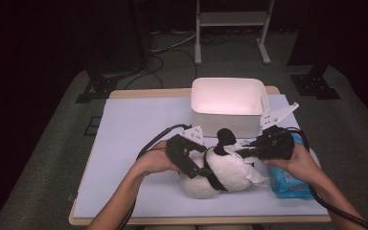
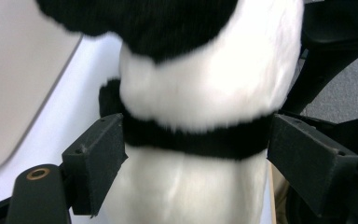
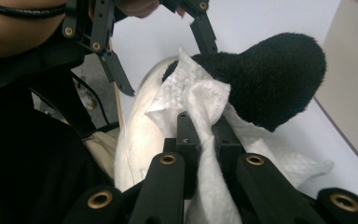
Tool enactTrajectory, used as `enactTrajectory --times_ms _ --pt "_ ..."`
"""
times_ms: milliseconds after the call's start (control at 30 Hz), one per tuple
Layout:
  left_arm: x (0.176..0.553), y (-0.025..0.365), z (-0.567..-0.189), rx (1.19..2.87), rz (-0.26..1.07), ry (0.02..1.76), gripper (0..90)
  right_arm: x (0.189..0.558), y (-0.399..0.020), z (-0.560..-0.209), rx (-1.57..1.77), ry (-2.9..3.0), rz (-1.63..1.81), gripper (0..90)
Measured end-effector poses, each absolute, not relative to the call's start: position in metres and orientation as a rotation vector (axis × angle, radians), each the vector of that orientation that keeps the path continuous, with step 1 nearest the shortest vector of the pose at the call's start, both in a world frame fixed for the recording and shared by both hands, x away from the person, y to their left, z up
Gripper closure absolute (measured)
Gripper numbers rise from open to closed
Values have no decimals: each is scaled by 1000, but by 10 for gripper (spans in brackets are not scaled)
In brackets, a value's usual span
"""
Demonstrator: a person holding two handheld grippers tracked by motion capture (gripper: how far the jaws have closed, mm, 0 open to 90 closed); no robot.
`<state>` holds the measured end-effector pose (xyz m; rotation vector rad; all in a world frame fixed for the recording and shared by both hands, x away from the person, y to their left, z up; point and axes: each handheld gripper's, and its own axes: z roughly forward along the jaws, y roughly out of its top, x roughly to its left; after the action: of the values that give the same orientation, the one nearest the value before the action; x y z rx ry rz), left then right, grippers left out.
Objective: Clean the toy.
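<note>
A white plush toy (image 1: 223, 171) with black bands and a black head lies on the pale mat near the front of the table. My left gripper (image 1: 202, 168) reaches over it from the left. In the left gripper view its jaws (image 2: 196, 154) stand open on either side of the plush body (image 2: 200, 84), at the black band, without squeezing it. My right gripper (image 1: 242, 152) comes in from the right, shut on a white wipe (image 3: 191, 93). The wipe lies against the plush's black part (image 3: 270, 74), and its loose end (image 1: 259, 178) trails onto the mat.
A white bin (image 1: 227, 108) stands just behind the plush at the back of the mat (image 1: 134, 129). A blue wipe pack (image 1: 287, 183) lies under my right hand near the table's right front corner. Cables trail from both grippers.
</note>
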<state>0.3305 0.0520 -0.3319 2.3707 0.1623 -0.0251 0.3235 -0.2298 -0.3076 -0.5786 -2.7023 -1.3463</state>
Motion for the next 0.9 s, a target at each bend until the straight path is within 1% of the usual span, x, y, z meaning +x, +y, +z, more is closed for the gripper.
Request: enactTrajectory --times_ms 333,533,700,800,833,867,900 --pt "333 55 -346 2377 -58 183 151 323 -238 -315 -600 -2694 -1331 841" --pt "339 58 -357 2413 -81 223 96 323 -245 -321 -618 -2691 -1323 841" --pt "339 56 -361 2406 -90 205 90 324 -248 -325 -631 -2669 -1324 840" --pt "340 55 -361 2406 -75 192 224 324 -251 -327 -644 -2662 -1339 840" --pt "339 54 -361 2404 -69 192 224 324 -252 -328 -652 -2662 -1339 840" --pt "338 54 -359 2406 -51 162 332 324 -253 -329 -659 -2664 -1349 840" --pt "337 54 -357 2406 -39 153 358 324 -254 -329 -659 -2658 -1352 839"
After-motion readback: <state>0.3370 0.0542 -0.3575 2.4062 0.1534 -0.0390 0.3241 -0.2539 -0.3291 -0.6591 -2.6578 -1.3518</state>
